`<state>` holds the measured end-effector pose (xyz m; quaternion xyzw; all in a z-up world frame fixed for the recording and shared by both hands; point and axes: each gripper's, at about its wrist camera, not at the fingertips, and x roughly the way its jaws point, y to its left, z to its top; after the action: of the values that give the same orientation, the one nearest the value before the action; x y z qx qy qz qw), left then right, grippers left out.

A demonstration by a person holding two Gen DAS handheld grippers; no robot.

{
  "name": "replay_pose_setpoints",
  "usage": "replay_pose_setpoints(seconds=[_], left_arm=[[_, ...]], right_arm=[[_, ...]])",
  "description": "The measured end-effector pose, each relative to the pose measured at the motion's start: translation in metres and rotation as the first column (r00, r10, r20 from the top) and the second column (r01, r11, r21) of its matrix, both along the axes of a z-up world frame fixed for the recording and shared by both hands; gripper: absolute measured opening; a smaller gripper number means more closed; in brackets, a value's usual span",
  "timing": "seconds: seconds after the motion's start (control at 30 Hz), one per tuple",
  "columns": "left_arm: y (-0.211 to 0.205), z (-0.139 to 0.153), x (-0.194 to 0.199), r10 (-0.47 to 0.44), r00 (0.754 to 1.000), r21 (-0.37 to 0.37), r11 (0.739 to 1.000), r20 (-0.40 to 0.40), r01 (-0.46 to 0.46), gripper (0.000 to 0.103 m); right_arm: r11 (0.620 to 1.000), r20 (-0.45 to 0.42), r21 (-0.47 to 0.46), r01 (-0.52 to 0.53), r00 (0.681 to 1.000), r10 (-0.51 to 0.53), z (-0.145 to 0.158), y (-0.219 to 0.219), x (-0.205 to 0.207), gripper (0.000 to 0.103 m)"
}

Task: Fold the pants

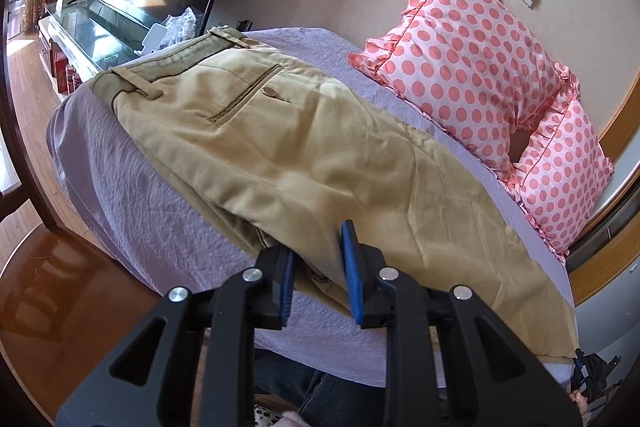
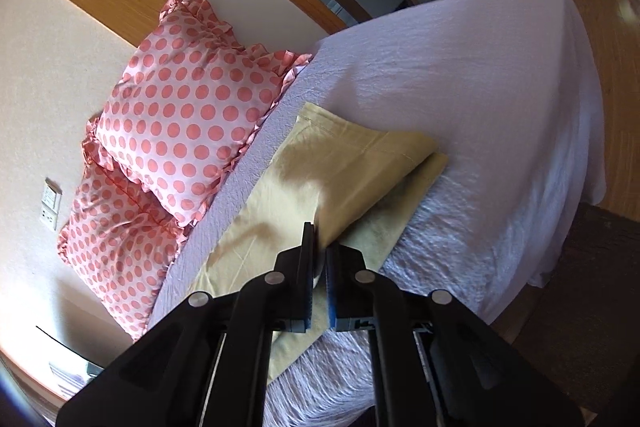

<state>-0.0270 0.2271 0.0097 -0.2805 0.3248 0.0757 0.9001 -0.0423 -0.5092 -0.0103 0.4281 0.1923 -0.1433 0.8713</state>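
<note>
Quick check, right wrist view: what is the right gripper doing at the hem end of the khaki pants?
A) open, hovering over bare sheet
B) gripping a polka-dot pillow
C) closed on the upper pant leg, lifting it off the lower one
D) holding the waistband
C: the right gripper has its jaws nearly together on the raised top leg of the pants, whose hem end stands apart from the lower leg on the bedsheet.
</note>
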Motion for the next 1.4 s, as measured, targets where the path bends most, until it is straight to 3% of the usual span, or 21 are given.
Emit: replay_pose_setpoints(seconds=[0.1, 0.13, 0.23, 0.3, 0.43, 0.5, 0.53, 0.57, 0.6, 0.7, 0.83, 0.9, 0.93, 1.03, 1.13, 1.2, 1.23, 1.3, 1.33, 1.37, 1.4], left_arm=[[0.006, -0.002, -0.007, 0.013, 1.0, -0.023, 1.0, 0.017, -0.013, 0.023], [0.008, -0.002, -0.008, 0.016, 1.0, -0.027, 1.0, 0.023, -0.015, 0.025], [0.01, 0.002, -0.016, 0.051, 0.998, -0.01, 0.999, 0.039, -0.051, 0.044], [0.013, 0.005, -0.024, 0.092, 0.994, 0.009, 0.996, 0.055, -0.092, 0.056], [0.023, 0.008, -0.039, 0.161, 0.982, 0.003, 0.987, 0.096, -0.162, 0.062], [0.026, 0.006, -0.041, 0.172, 0.981, -0.011, 0.985, 0.094, -0.171, 0.064], [0.027, 0.004, -0.041, 0.171, 0.981, -0.018, 0.985, 0.09, -0.171, 0.064], [0.027, 0.002, -0.04, 0.169, 0.982, -0.024, 0.986, 0.085, -0.167, 0.065], [0.027, 0.001, -0.039, 0.165, 0.983, -0.03, 0.986, 0.08, -0.163, 0.066], [0.029, -0.003, -0.042, 0.164, 0.983, -0.051, 0.986, 0.079, -0.16, 0.066], [0.032, -0.004, -0.049, 0.175, 0.976, -0.089, 0.982, 0.126, -0.165, 0.072], [0.033, -0.004, -0.051, 0.17, 0.974, -0.116, 0.981, 0.147, -0.154, 0.075], [0.033, -0.003, -0.051, 0.167, 0.974, -0.124, 0.981, 0.152, -0.149, 0.076], [0.032, -0.003, -0.049, 0.161, 0.975, -0.136, 0.981, 0.156, -0.14, 0.079], [0.032, -0.003, -0.046, 0.152, 0.974, -0.162, 0.979, 0.167, -0.126, 0.084], [0.032, -0.005, -0.044, 0.145, 0.974, -0.179, 0.977, 0.172, -0.114, 0.088], [0.032, -0.006, -0.043, 0.14, 0.975, -0.186, 0.977, 0.171, -0.108, 0.088], [0.033, -0.009, -0.041, 0.133, 0.977, -0.193, 0.976, 0.165, -0.1, 0.091], [0.035, -0.01, -0.04, 0.131, 0.978, -0.195, 0.976, 0.164, -0.098, 0.091], [0.036, -0.011, -0.04, 0.131, 0.978, -0.195, 0.976, 0.164, -0.098, 0.091], [0.038, -0.011, -0.038, 0.134, 0.977, -0.194, 0.976, 0.164, -0.101, 0.091]], right_arm=[[0.999, -0.018, -0.035, 0.026, 0.999, -0.027, 0.003, 0.003, -0.01, 0.006], [0.999, -0.025, -0.032, 0.041, 0.999, -0.042, 0.003, 0.001, -0.012, 0.013], [0.993, -0.04, -0.004, 0.12, 0.992, -0.12, 0.0, -0.007, -0.021, 0.048], [0.991, -0.029, 0.014, 0.132, 0.991, -0.132, -0.002, -0.011, -0.025, 0.048], [0.992, -0.027, 0.009, 0.126, 0.992, -0.126, -0.002, -0.011, -0.02, 0.048], [0.996, -0.011, 0.008, 0.087, 0.996, -0.087, -0.004, -0.008, -0.011, 0.048], [0.997, -0.007, -0.003, 0.078, 0.997, -0.078, -0.004, -0.007, -0.006, 0.042], [0.998, -0.004, -0.006, 0.063, 0.998, -0.063, -0.005, -0.007, 0.0, 0.018], [0.999, -0.002, 0.004, 0.049, 0.999, -0.049, -0.008, -0.01, 0.006, 0.005], [0.999, 0.037, -0.026, 0.021, 0.999, -0.02, 0.001, -0.006, 0.018, 0.004], [0.969, 0.144, -0.2, -0.148, 0.973, 0.179, 0.055, 0.058, 0.047, 0.004], [0.928, 0.188, -0.259, -0.269, 0.928, 0.322, 0.079, 0.105, 0.066, 0.004], [0.895, 0.211, -0.284, -0.343, 0.889, 0.407, 0.089, 0.135, 0.076, 0.004], [0.758, 0.233, -0.343, -0.555, 0.731, 0.641, 0.102, 0.23, 0.101, 0.004], [0.539, 0.143, -0.376, -0.753, 0.528, 0.837, 0.085, 0.337, 0.119, 0.004], [0.357, 0.0, -0.373, -0.856, 0.385, 0.923, 0.06, 0.401, 0.124, 0.004], [0.273, -0.1, -0.368, -0.889, 0.329, 0.939, 0.045, 0.429, 0.123, 0.005], [0.174, -0.229, -0.342, -0.924, 0.261, 0.938, 0.023, 0.46, 0.119, 0.013], [0.155, -0.255, -0.338, -0.928, 0.249, 0.934, 0.017, 0.466, 0.114, 0.027], [0.15, -0.254, -0.35, -0.925, 0.248, 0.935, 0.017, 0.465, 0.111, 0.048], [0.164, -0.24, -0.377, -0.912, 0.267, 0.933, 0.02, 0.462, 0.107, 0.057]])
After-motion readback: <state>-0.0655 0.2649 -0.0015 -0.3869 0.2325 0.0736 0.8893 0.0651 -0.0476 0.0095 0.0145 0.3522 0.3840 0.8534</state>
